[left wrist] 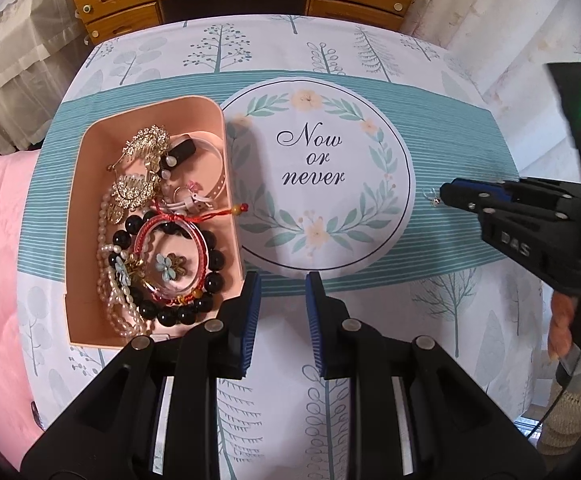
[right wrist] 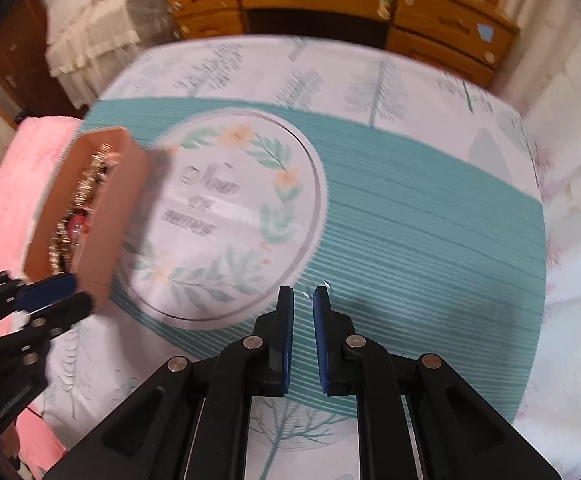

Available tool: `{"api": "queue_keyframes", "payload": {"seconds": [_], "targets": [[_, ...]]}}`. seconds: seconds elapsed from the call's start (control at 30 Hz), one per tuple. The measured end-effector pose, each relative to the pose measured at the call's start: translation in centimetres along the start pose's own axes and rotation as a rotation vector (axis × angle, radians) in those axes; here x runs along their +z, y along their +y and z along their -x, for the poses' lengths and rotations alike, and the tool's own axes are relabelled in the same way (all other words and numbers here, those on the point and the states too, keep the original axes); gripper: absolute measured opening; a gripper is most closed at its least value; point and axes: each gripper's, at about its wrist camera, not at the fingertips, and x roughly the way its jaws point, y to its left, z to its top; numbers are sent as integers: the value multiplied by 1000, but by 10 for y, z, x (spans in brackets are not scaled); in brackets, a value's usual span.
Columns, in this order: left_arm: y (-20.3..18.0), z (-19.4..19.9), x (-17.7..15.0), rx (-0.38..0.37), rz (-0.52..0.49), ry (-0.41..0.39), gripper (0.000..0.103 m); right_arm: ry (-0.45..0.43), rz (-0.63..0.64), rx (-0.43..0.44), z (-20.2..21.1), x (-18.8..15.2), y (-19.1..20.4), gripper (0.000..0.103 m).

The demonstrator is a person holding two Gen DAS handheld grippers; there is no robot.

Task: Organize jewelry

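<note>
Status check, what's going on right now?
Left fingers apart, empty, beside pink plastic jewellery box. Right fingers narrow, tips at small clear trinket. Nothing blocking.

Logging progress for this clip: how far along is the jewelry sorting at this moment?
Mostly done: the pink box already holds bracelets, pearl strands and gold combs. In hand: the right gripper is at one small clear piece lying on the teal tablecloth; whether its nearly closed pads have pinched it cannot be told. The left gripper holds nothing, beside the box. Left: carrying that last piece to the box.
</note>
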Motion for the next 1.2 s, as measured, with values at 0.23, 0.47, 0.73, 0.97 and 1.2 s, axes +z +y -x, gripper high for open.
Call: {"api": "queue_keyframes", "payload": {"seconds": [0.23, 0.47, 0.73, 0.97, 1.2], "targets": [[-1, 4, -2, 2, -3, -7, 20, 5, -58, 32, -19, -2, -18, 35], [-2, 3, -2, 5, -1, 0, 20, 2, -17, 6, -31, 1, -10, 32], [-3, 1, -2, 2, 0, 6, 20, 6, -11, -36, -35, 4, -5, 16], [1, 18, 1, -17, -4, -27, 20, -24, -19, 28, -10, 3, 3, 16], [33, 63, 5, 28, 36, -124, 20, -126, 58, 166, 52, 9, 55, 16]]}}
